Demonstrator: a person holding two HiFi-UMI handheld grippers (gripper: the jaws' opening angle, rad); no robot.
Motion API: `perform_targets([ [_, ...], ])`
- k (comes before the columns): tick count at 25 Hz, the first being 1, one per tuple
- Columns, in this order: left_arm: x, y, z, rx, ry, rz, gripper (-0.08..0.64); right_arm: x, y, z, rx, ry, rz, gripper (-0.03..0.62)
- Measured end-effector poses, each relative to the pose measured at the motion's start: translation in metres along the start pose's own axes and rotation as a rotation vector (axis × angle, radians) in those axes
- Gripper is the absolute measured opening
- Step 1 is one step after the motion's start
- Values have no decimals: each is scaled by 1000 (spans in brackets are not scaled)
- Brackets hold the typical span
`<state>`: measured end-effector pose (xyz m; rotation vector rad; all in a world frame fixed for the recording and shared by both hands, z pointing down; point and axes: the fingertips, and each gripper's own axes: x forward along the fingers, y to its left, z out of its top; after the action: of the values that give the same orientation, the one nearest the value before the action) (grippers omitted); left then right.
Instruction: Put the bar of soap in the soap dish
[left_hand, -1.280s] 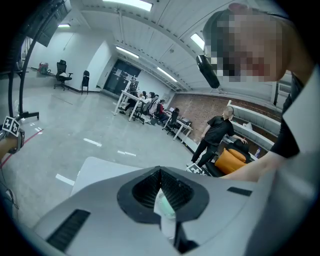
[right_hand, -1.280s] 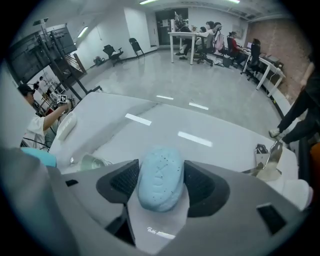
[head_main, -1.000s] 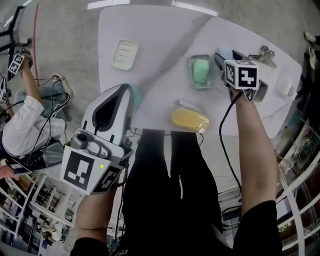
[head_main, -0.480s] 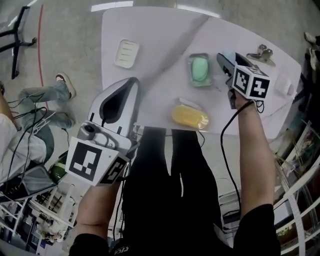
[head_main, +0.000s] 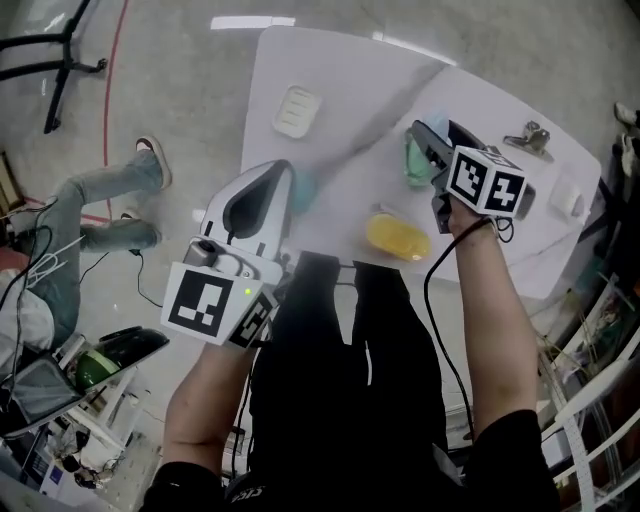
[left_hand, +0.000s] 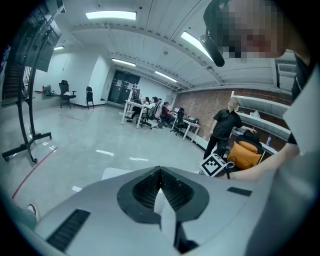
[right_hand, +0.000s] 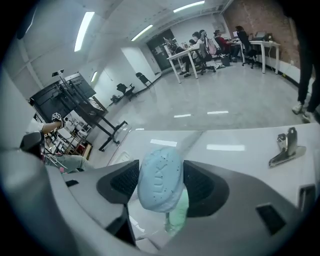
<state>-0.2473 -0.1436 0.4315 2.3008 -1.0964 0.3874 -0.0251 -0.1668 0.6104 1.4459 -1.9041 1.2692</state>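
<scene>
The white tabletop (head_main: 340, 80) fills the far part of the head view, with the person standing at its near edge; the left gripper (left_hand: 160, 186) is raised off the table at the near-left, its jaws brought together with nothing between them, so it takes no part just now. The right gripper (right_hand: 161, 187) hangs over the middle-right of the table; its two dark ribbed pads are clamped on a pale blue, speckled oval bar of soap (right_hand: 159, 172), held on edge and clear of the surface. A yellow rounded bar (head_main: 397, 237) lies near the front edge, just beside that gripper; a cream, ridged rectangular soap dish (head_main: 298, 110) sits well apart at the far-left of the table and looks empty; a mint-green bar (right_hand: 178, 212) lies directly below the held blue one; a small metal binder clip (head_main: 530, 135) rests at the far right.

By my reading the step in hand is the carry: the soap is gripped and lifted, not yet placed. The next move calls for a sweep leftward and away across the table to the cream dish, the bar turned flat over the ridges, lowered until it rests, and only then let go.
</scene>
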Motion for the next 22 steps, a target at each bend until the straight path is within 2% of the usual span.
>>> perform_targets([
  [5,-23,19,-3,-25,-18,44,9,20,48,0,-49,41,54,290],
  [9,-41,38,-12,-53,-24,78,9,41,83,-7,-51,67,92,290],
  [16,-66,79,-21,-103,-68,142,9,81,133,-18,-94,115,117,288],
  [22,-68,100,-48,-142,-47,151,11,122,148,-28,-13,149,110,287],
])
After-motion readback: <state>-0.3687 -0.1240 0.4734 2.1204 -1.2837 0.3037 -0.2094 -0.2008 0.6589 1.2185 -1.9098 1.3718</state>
